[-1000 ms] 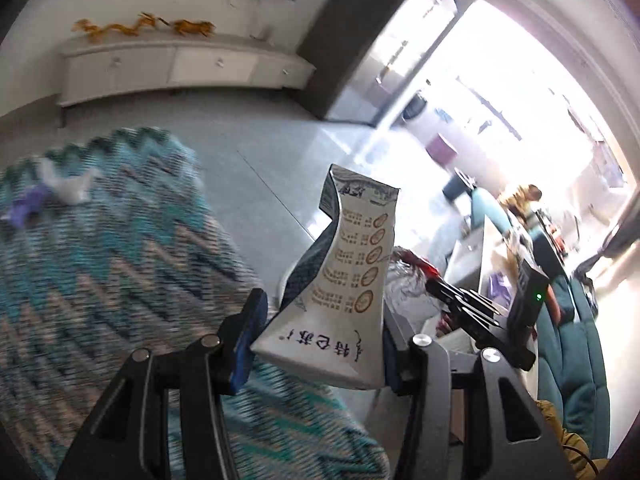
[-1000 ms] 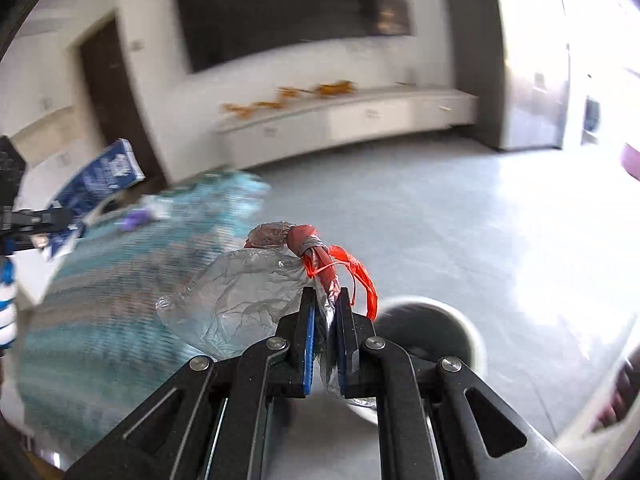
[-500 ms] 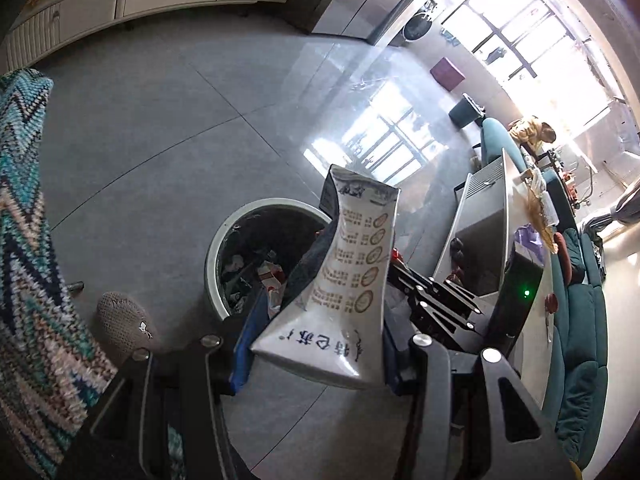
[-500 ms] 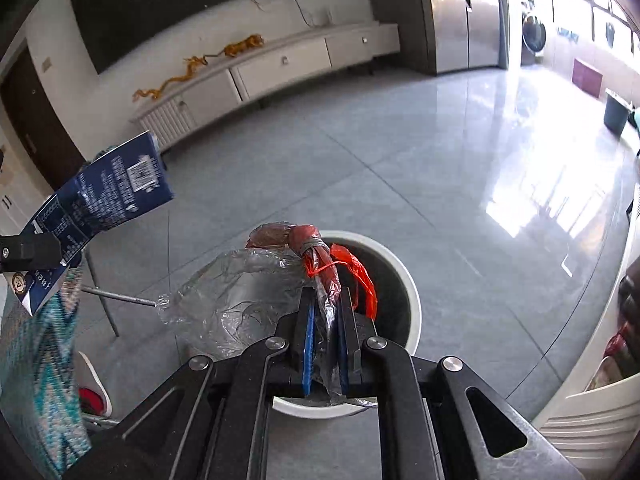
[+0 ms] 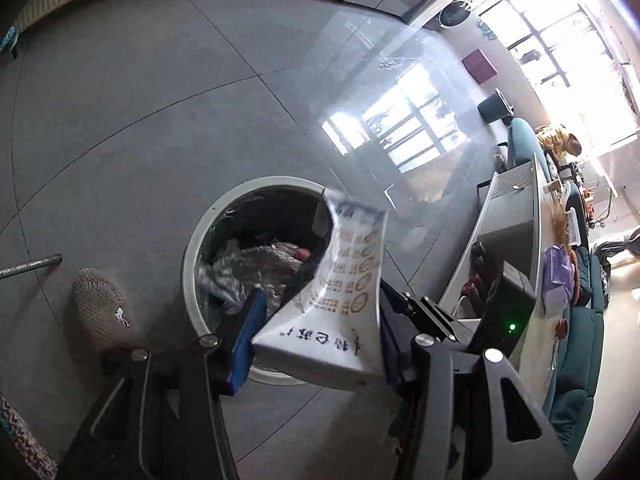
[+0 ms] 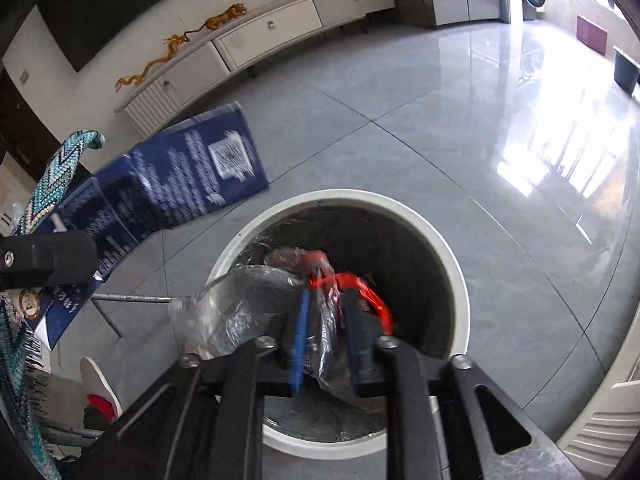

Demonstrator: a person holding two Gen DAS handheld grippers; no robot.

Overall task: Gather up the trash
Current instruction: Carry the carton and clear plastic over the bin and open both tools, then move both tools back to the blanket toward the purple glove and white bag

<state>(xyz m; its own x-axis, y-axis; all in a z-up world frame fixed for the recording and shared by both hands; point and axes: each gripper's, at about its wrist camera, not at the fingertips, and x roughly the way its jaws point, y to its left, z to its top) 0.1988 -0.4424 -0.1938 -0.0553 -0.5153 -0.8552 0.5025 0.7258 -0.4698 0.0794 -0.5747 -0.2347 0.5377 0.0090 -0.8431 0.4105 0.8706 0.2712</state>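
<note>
Grey tiled floor, both grippers over the white bin (image 5: 192, 268).

Left wrist view: the left gripper (image 5: 316, 340) holds the snack pouch (image 5: 340, 300) above the rim, jaws easing apart; pouch not yet dropped.
Right wrist view: the right gripper (image 6: 326, 336) is opening, its clear plastic bag (image 6: 248, 304) loose between the pads, falling binward.

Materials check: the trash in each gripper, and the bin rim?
Clear bag between the opening right gripper jaws: thin plastic film, glossy and crinkled, with a red tie. Snack packet in the left gripper: probably printed laminated film, smooth and creased. Bin rim: likely hard white plastic with an even sheen.
</note>
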